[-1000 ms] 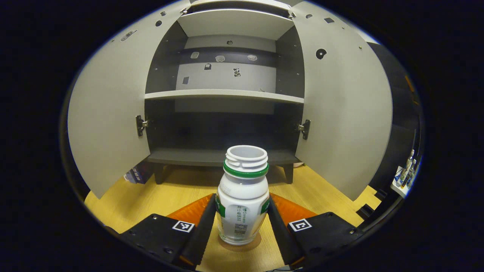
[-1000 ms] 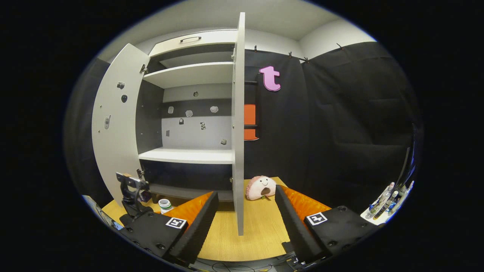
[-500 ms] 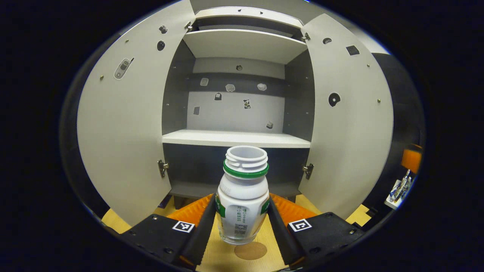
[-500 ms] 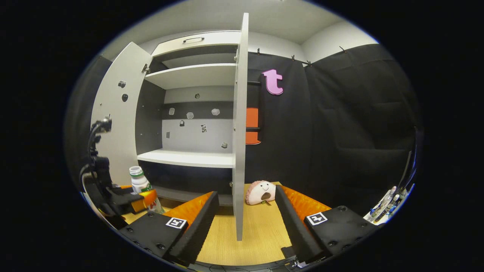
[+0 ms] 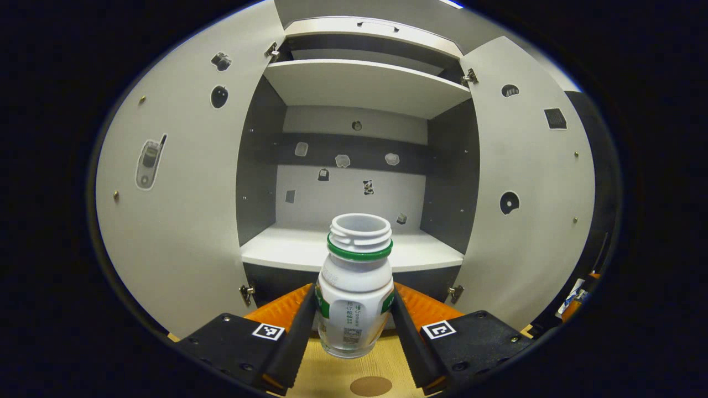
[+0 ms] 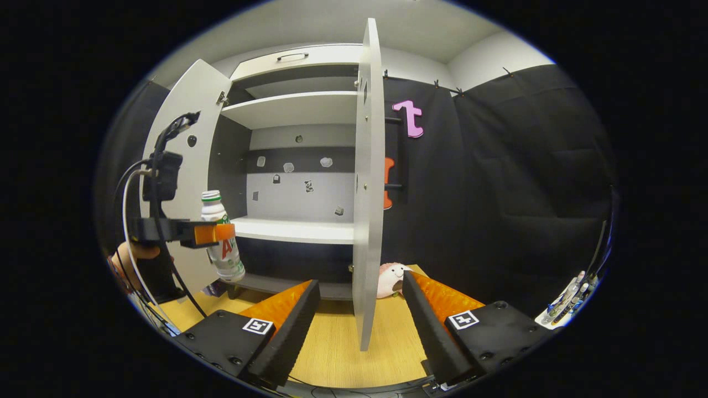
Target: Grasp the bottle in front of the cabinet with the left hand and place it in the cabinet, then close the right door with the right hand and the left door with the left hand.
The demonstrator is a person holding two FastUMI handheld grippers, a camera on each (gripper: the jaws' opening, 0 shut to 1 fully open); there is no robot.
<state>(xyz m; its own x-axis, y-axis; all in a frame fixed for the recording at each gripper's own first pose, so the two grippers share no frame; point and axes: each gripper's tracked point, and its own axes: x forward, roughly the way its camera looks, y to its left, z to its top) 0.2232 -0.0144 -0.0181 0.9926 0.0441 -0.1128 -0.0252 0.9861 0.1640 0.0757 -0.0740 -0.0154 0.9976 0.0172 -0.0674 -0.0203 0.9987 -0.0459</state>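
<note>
**Bottle held up in front of the open cabinet**

In the left gripper view we see our left tongs (image 5: 354, 326) clamped on the bottle (image 5: 355, 287), one finger pressing each side of its body. The bottle stands upright, its cap off and its white neck open above a green ring. It hangs clear of the wooden tabletop (image 5: 332, 381), level with the front edge of the cabinet's middle shelf (image 5: 287, 251) and still on the near side of it.

The cabinet (image 5: 359, 94) stands wide open ahead of us, with the left door (image 5: 177, 221) and the right door (image 5: 525, 232) both swung outward.

In the right gripper view the bottle (image 6: 221, 243) shows at the far left, gripped by the left tongs (image 6: 213, 233), with a hand (image 6: 133, 255) behind them. It sits just in front of the left door (image 6: 182, 138), near the shelf's left end. Our right tongs (image 6: 359, 326) are spread apart and grip nothing; the right door (image 6: 368, 210) stands edge-on between their fingers, farther off. A small plush toy (image 6: 390, 279) lies on the tabletop (image 6: 343, 354) beyond that door.
</note>
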